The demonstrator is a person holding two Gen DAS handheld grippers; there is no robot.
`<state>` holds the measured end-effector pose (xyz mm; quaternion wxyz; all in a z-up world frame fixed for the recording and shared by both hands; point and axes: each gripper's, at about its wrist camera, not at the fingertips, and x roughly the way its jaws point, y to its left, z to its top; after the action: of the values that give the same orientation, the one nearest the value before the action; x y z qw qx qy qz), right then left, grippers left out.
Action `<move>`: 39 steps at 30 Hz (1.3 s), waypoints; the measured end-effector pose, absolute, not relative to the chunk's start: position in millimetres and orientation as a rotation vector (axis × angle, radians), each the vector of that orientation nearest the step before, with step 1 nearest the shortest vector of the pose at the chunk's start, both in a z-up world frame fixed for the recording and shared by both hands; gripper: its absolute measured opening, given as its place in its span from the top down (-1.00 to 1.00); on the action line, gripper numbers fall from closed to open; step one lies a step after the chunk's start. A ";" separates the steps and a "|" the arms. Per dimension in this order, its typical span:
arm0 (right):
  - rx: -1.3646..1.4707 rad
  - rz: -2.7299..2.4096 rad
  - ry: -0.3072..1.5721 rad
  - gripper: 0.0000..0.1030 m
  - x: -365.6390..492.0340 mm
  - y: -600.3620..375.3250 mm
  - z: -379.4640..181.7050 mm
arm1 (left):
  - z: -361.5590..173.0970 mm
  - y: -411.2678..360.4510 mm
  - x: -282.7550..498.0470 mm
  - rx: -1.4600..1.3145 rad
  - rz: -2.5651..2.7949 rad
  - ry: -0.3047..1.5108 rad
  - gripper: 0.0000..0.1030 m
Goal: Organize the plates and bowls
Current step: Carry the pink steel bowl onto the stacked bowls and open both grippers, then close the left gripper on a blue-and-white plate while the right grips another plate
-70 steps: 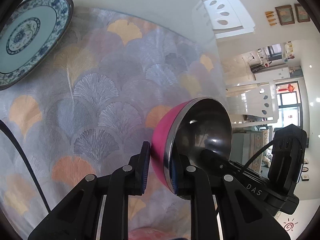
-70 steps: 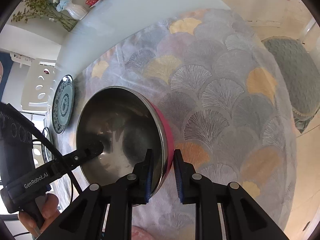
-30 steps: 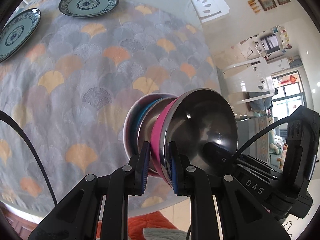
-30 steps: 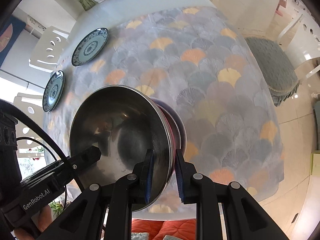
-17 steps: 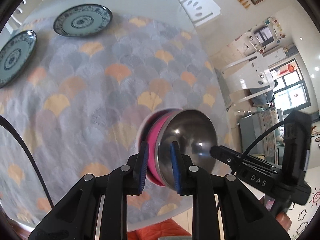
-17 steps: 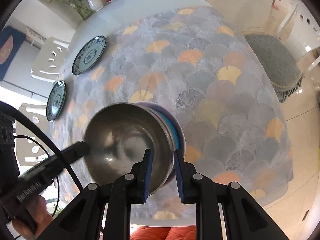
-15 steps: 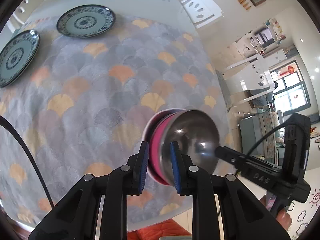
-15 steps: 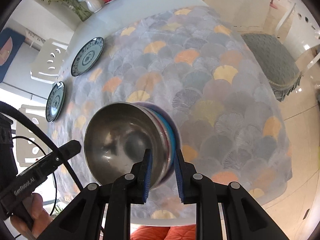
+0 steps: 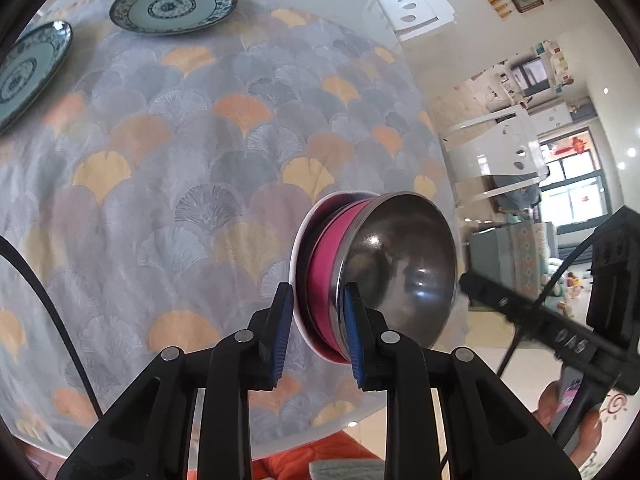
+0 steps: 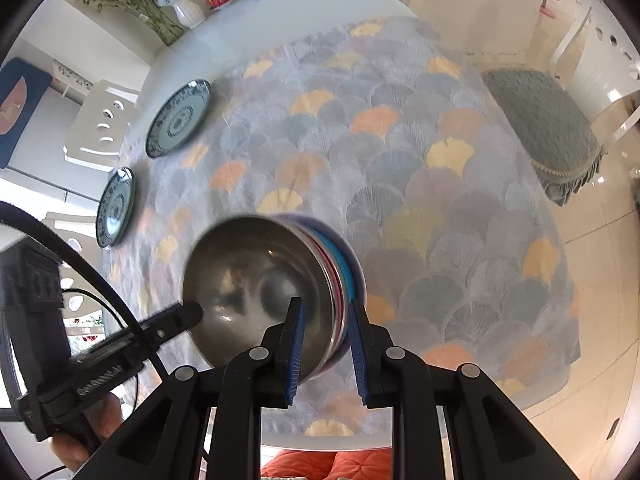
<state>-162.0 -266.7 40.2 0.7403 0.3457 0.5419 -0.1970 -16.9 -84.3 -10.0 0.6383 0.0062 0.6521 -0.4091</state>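
A steel bowl with a pink outside (image 9: 394,264) sits nested in a stack of bowls (image 10: 340,256) on the table near its front edge; blue and pink rims show below it. My left gripper (image 9: 318,328) is open, its fingers on either side of the stack's rim. My right gripper (image 10: 324,344) is open too, straddling the opposite rim of the steel bowl (image 10: 256,284). Two blue-patterned plates (image 9: 174,4) (image 9: 28,68) lie flat at the far left, apart from each other; they also show in the right wrist view (image 10: 178,118) (image 10: 116,206).
The round table carries a fan-patterned cloth (image 9: 180,168). White chairs (image 9: 412,6) stand around it, one with a green cushion (image 10: 544,124). A flower vase (image 10: 188,12) and small items stand at the far edge. An orange cushion (image 10: 320,464) lies below the near edge.
Both grippers carried the pink steel bowl over and set it into the stack of bowls. Both jaws have since widened and no longer pinch its rim.
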 end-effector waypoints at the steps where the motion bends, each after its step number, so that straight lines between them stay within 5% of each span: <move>1: 0.753 -0.427 1.177 0.58 -160.6 -268.1 46.2 | -11.6 -80.7 -13.4 -0.013 -0.931 1.509 0.58; 6: 0.718 -0.388 1.098 0.05 -140.9 -283.0 77.0 | 6.3 -61.3 10.5 -0.115 -0.913 1.474 0.58; 16: 0.837 -0.247 1.047 0.05 -37.4 -298.9 79.4 | 33.6 5.6 87.8 -0.289 -0.676 1.360 0.24; 29: 0.943 -0.247 1.146 -0.02 133.3 -300.4 29.4 | 21.9 -28.7 263.5 -0.279 -0.643 1.349 0.24; 39: 0.915 -0.235 1.274 0.10 215.6 -329.9 -58.9 | -59.8 -93.6 343.6 -0.183 -0.562 1.463 0.38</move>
<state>215.6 -329.9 -58.9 0.7017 0.4109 0.5724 -0.1056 343.6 -93.6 -59.8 0.7045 -0.0825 0.6579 -0.2528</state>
